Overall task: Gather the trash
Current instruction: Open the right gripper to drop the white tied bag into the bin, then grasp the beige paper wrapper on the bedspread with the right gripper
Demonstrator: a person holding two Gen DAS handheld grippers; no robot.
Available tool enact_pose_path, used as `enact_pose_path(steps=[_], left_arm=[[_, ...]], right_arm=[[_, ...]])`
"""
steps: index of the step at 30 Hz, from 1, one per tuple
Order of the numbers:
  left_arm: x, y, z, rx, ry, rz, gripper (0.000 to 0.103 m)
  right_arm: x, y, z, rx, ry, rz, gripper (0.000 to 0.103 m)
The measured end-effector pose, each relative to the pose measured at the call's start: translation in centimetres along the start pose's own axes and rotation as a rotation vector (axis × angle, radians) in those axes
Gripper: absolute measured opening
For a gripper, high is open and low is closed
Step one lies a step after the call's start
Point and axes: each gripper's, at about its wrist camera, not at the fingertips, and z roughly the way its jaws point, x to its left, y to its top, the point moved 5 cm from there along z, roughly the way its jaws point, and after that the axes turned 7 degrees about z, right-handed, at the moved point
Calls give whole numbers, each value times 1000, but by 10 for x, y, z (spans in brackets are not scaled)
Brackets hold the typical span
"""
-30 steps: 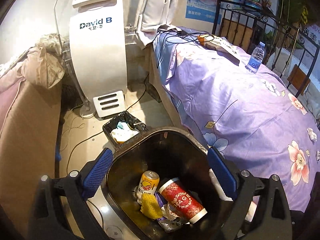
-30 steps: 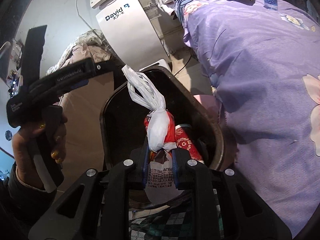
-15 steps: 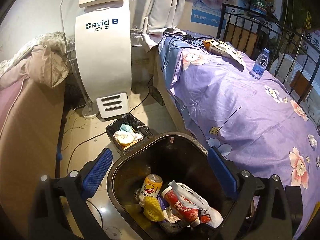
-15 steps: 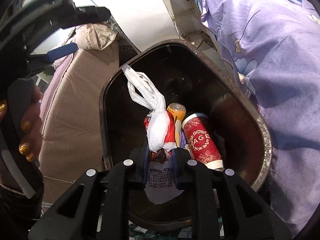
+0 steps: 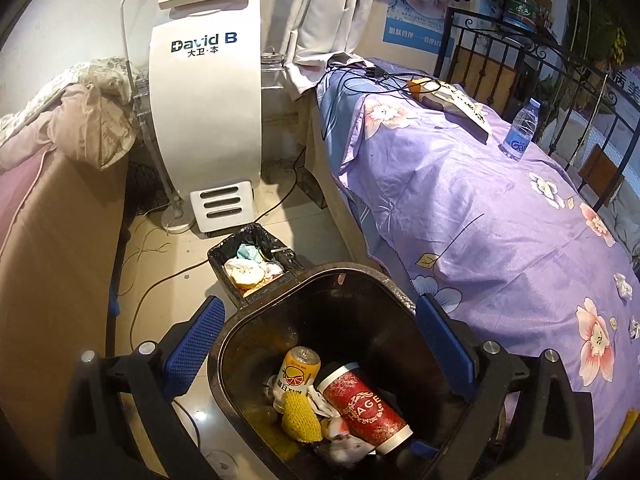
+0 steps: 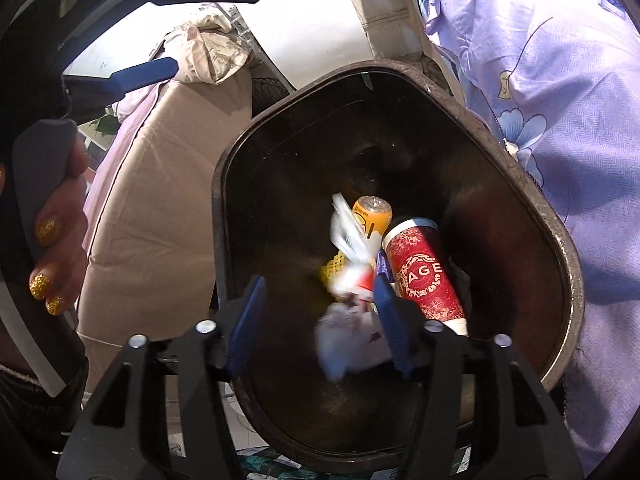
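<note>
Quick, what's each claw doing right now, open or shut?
Left claw: open, holding nothing, over the dark bin.
Right claw: has just been opening; the blurred white bag is dropping free between its fingers.

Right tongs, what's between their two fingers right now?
In the right wrist view, the right tongs, jaws just opened, frame the blurred white plastic bag, dropping unpinched into the dark bin.

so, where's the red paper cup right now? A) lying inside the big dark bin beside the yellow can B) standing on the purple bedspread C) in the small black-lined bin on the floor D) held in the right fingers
A: the red paper cup lies on its side inside the big dark bin, next to the yellow can.
</note>
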Motion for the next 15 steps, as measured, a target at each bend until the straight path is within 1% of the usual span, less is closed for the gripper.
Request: enact_pose_path(steps=[3,4,7,10,15], left_arm=[[0,0,1,5,3,1,95],[0,0,1,5,3,-2,95],[0,-1,3,9,0,-7,95],[-5,1,5,17,-21,-11,95],[-29,7,1,-2,-51,26,95]], right_arm=[[2,-1,-2,-8,7,-11,65],[3,-1,-3,-13,3,-11,69],[3,-2,-7,-25,6,-13,70],[4,-2,-16,-46,21,-12,72],[-6,-1,-43,-120,8,16,72]])
